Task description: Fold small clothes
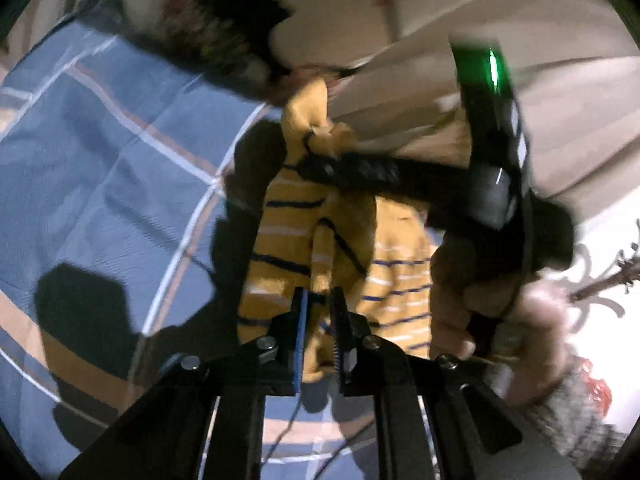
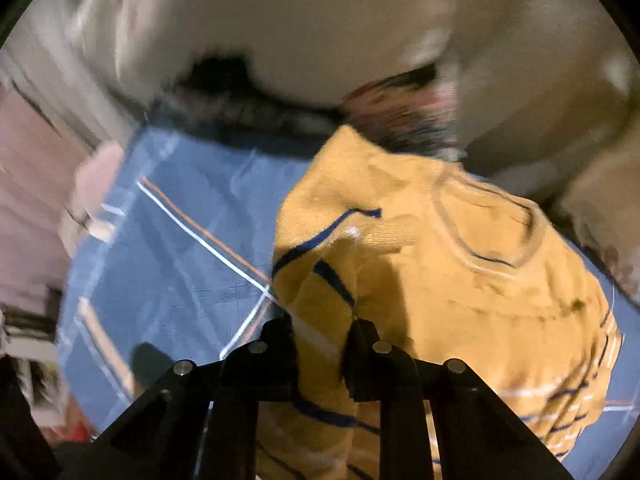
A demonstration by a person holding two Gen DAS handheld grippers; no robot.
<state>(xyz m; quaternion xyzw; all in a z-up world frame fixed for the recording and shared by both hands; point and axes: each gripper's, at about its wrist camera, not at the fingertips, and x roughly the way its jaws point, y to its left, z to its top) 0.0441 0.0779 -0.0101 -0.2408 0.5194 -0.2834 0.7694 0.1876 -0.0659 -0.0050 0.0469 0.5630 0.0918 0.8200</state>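
A small mustard-yellow sweater (image 1: 296,236) with dark blue and white stripes hangs above a blue plaid bed sheet (image 1: 100,152). My left gripper (image 1: 320,300) is shut on a fold of the sweater. The other gripper (image 1: 360,170), held in a hand, pinches the sweater higher up in the left wrist view. In the right wrist view my right gripper (image 2: 322,328) is shut on the sweater (image 2: 460,280) near a sleeve, with its round neckline up and to the right. Both views are blurred.
The bed sheet (image 2: 168,248) spreads to the left. A dark patterned cloth pile (image 1: 216,40) lies at the far edge of the bed, also in the right wrist view (image 2: 400,120). Pale walls lie behind. A coat rack (image 1: 612,276) stands at the right.
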